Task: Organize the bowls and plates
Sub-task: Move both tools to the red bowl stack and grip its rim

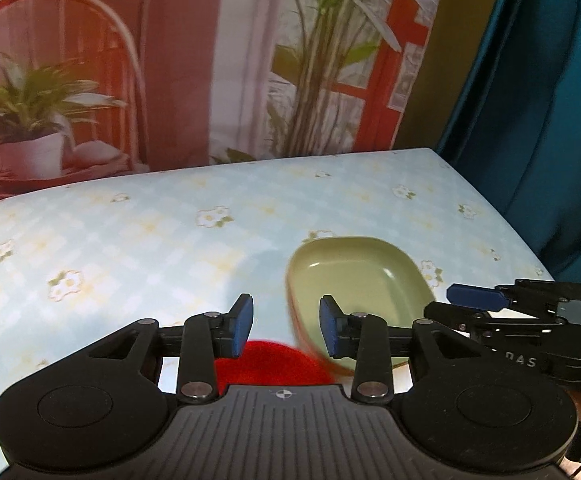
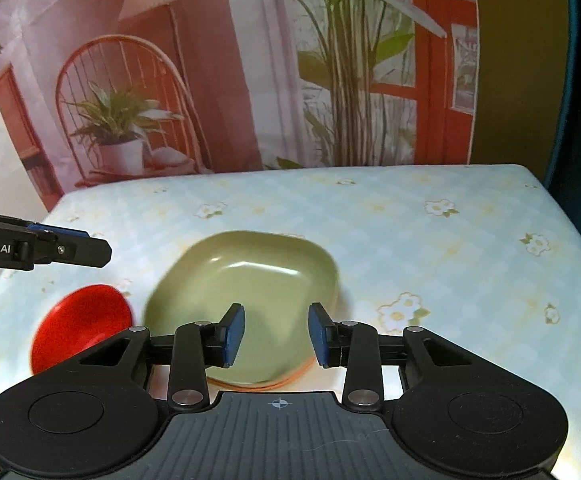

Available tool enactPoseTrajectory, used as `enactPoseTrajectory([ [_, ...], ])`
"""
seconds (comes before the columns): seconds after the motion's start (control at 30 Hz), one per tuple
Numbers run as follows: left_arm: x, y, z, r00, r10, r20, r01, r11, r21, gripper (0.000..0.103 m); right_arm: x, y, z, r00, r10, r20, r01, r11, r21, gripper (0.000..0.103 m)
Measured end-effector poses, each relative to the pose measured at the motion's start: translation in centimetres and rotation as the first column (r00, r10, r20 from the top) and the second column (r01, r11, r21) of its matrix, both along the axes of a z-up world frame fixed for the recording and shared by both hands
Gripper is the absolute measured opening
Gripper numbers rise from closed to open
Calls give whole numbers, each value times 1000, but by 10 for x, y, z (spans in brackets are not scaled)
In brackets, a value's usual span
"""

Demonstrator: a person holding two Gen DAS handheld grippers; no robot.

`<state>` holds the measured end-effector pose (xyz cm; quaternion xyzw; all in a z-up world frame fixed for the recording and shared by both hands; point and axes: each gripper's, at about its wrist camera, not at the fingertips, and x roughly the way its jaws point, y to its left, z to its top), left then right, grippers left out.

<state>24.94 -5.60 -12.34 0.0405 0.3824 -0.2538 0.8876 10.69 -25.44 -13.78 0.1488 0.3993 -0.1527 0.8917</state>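
"Robot.AI" reads on the left tongs (image 2: 90, 246) only in the right view; both tongs, right (image 2: 276, 334), gape empty above green dish (image 2: 250, 280), red bowl (image 2: 82, 320)

green dish (image 1: 364, 280): in the left wrist view its near rim smears into a blur, and the left gripper's (image 1: 286, 330) right finger covers the near corner.
red bowl (image 1: 274, 364): only the top of it shows above the gripper body – shape unreadable there; in the right wrist view its lower edge hides behind the right gripper (image 2: 276, 334).
orange rim under the dish (image 2: 290, 380): a thin blurred line – whether it is a second plate cannot be told.
right gripper's side, left view (image 1: 490, 300): cut by the frame edge.
left gripper's tip, right view (image 2: 70, 246): cut off at the left edge; jaw gap unseen.
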Motion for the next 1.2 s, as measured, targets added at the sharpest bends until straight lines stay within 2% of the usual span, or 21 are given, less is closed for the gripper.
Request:
enactPoseTrajectory([
  [0.27, -9, 34, -4, 999, 42, 3, -42, 999, 7, 38, 3, 36, 7, 999, 36, 38, -37, 999, 19, 34],
  [0.53, -14, 60, -17, 995, 94, -23, -94, 995, -16, 38, 5, 61, 3, 998, 51, 36, -52, 998, 45, 35],
  [1.2, -17, 81, -44, 989, 118, -92, -123, 991, -58, 38, 14, 88, -8, 997, 70, 15, -71, 995, 75, 38],
])
